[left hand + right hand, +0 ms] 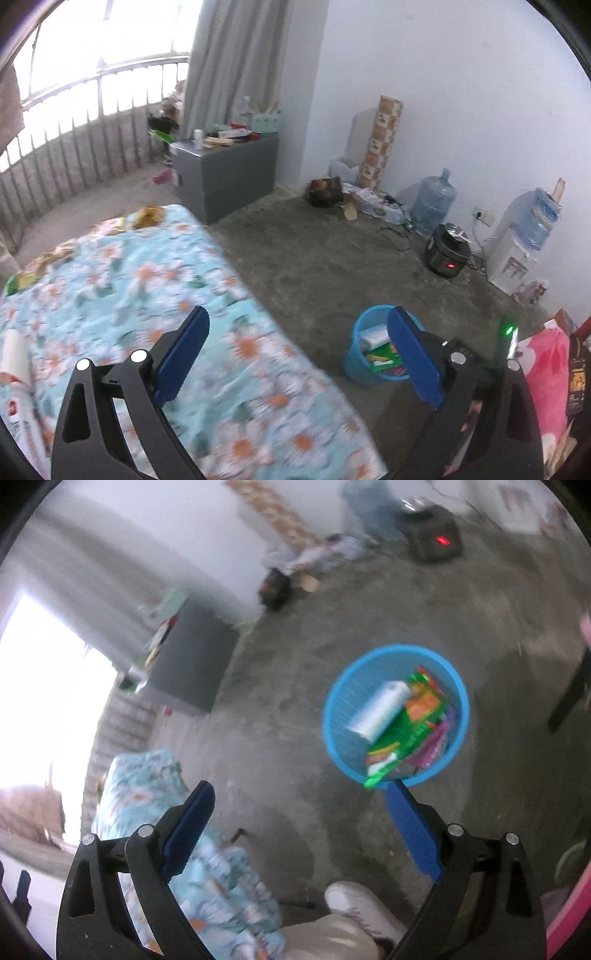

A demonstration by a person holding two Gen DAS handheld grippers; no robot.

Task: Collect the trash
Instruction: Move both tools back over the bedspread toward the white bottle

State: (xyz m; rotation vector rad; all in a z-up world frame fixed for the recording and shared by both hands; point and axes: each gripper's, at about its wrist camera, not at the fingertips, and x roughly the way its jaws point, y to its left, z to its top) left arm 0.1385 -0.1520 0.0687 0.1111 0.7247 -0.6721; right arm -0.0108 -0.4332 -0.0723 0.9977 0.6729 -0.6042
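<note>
Bare concrete floor (314, 258) and white walls frame a bed with a flowered blue cover (147, 295) that fills the left side of the left wrist view. Along the cover's far edge lie several flat yellow and green wrappers (147, 217), too blurred to name, and at its near left edge a white tube-like package (16, 354) lies with its long axis running roughly away from the camera. The left gripper (295, 354) hovers over the cover's right edge, jaws wide apart and holding nothing.

Further right, the blue bin (356, 354) stands on the floor just beside the bed's right edge. Seen from the right wrist, the bin's rim (328, 716) is open upward, and inside lie a white cylinder (380, 709) tilted from lower left to upper right and a stack of green and orange packets (410, 720) slanting the same way. The right gripper (299, 827) hangs above the floor just short of the bin, jaws spread and empty, the bin ahead and to the right of them. A white shoe (354, 904) shows below.

Judging by position, the remaining trash lies left of and beyond the left gripper, which is the nearer one; the next move likely turns on reaching leftward across the cover toward it.
</note>
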